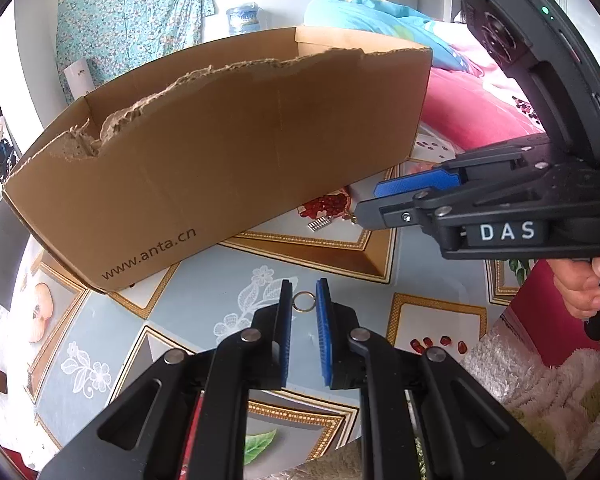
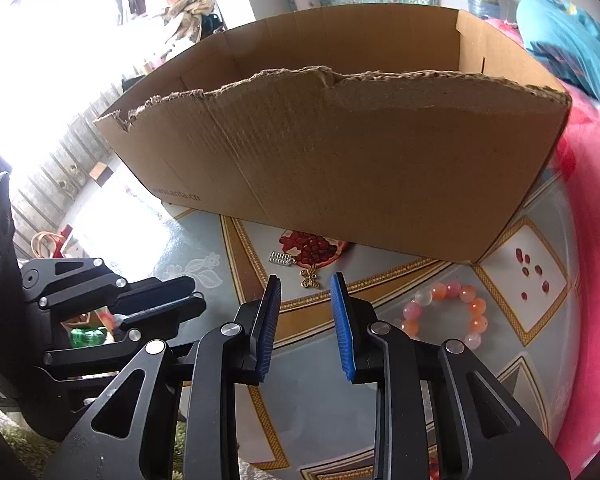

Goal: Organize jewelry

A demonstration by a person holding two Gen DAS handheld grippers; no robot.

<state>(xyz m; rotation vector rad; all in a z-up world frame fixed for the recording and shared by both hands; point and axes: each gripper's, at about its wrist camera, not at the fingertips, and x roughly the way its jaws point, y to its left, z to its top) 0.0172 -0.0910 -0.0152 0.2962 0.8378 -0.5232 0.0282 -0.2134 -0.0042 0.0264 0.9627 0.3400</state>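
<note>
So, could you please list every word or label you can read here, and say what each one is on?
"www.anta.cn": printed on the front wall of the cardboard box.
"DAS": white letters on the body of the right gripper.
The label on the water bottle behind the box is too blurred to read.

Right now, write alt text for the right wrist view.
The open right gripper points at a small gold butterfly charm on a patterned tabletop, before a torn cardboard box. A pink-and-orange bead bracelet lies to the right, a silver clasp to the left.
</note>
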